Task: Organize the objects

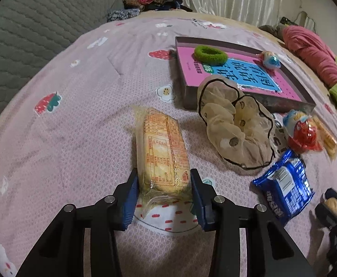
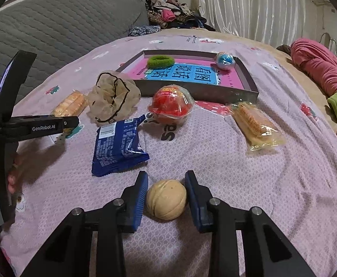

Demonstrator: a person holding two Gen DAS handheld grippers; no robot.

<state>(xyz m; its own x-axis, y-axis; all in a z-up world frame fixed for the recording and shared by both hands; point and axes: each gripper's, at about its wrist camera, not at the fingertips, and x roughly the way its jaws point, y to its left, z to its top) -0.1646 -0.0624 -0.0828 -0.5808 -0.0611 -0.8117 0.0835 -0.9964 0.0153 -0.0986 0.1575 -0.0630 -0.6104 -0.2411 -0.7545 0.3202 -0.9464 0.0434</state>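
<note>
I hold a pair of black tongs with blue pads in each hand, both angled down over a bed covered in a pink patterned sheet (image 1: 76, 92).

My left tongs (image 1: 164, 190) are clamped on the near end of a clear-wrapped pack of biscuits (image 1: 162, 152), with a blue pad pressed against each side. The pack is a long block; its long axis runs straight away from me along the line of the tongs, its far end pointing toward the top of the bed, its printed orange label facing up.

My right tongs (image 2: 166, 197) are clenched on a small, round, tan walnut-like ball (image 2: 166, 199), seated between the two pads, its seam running roughly upright and tilted slightly left.

Farther up the bed lies a shallow grey tray (image 2: 247, 78) with a pink and blue book flat inside it. On the book rest a green fuzzy hair tie (image 2: 160, 61) and a small blue wrapped ball (image 2: 225, 60). Just in front of the tray sit a crumpled beige scrunchie (image 2: 113, 98), a red toy in clear wrap (image 2: 172, 105) and a blue snack packet (image 2: 118, 145). To the right, a second biscuit pack (image 2: 255, 124) lies on a diagonal, its far end pointing up and left toward the tray.
</note>
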